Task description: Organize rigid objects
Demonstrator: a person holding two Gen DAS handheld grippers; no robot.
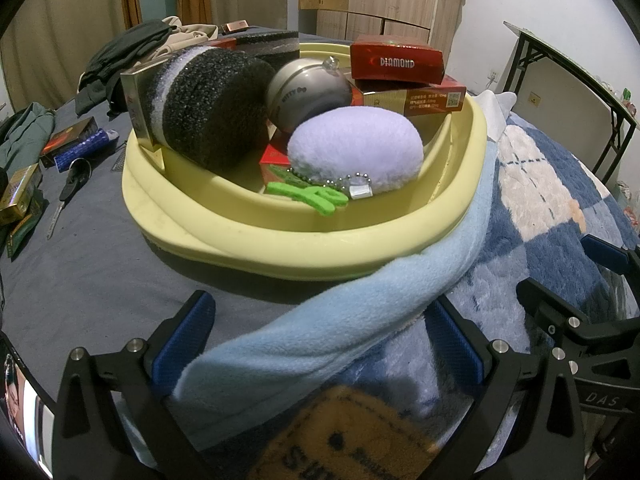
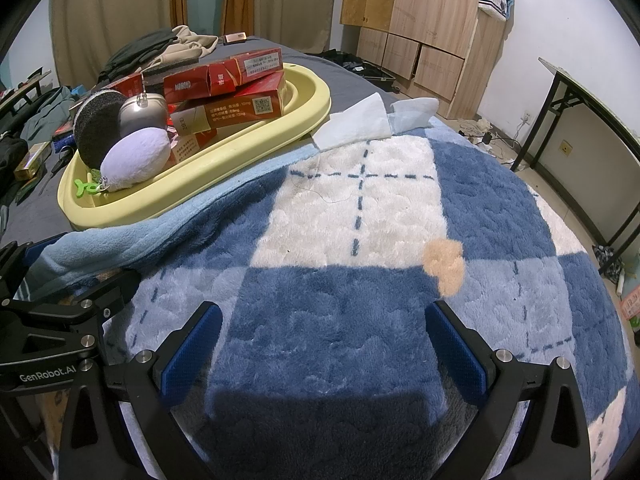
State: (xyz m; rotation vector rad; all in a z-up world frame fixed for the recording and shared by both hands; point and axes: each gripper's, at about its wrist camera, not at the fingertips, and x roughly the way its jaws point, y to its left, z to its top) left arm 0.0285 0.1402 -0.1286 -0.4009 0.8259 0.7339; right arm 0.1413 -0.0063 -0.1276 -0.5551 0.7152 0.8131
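Note:
A yellow oval tray (image 1: 248,236) on the bed holds a black sponge (image 1: 212,108), a silver round tin (image 1: 308,90), a pale plush pad (image 1: 356,148), a green clip (image 1: 308,194) and red Diamond boxes (image 1: 396,62). The tray also shows in the right wrist view (image 2: 224,160). My left gripper (image 1: 320,344) is open and empty, in front of the tray over the blanket's light blue edge. My right gripper (image 2: 324,344) is open and empty over the checked blanket, to the right of the tray.
A blue and white checked blanket (image 2: 360,220) covers the near bed. Loose boxes (image 1: 20,192), a blue handled tool (image 1: 80,150) and scissors (image 1: 68,188) lie left of the tray. Clothes (image 1: 132,48) are piled behind. A folding table (image 2: 592,112) stands at the right.

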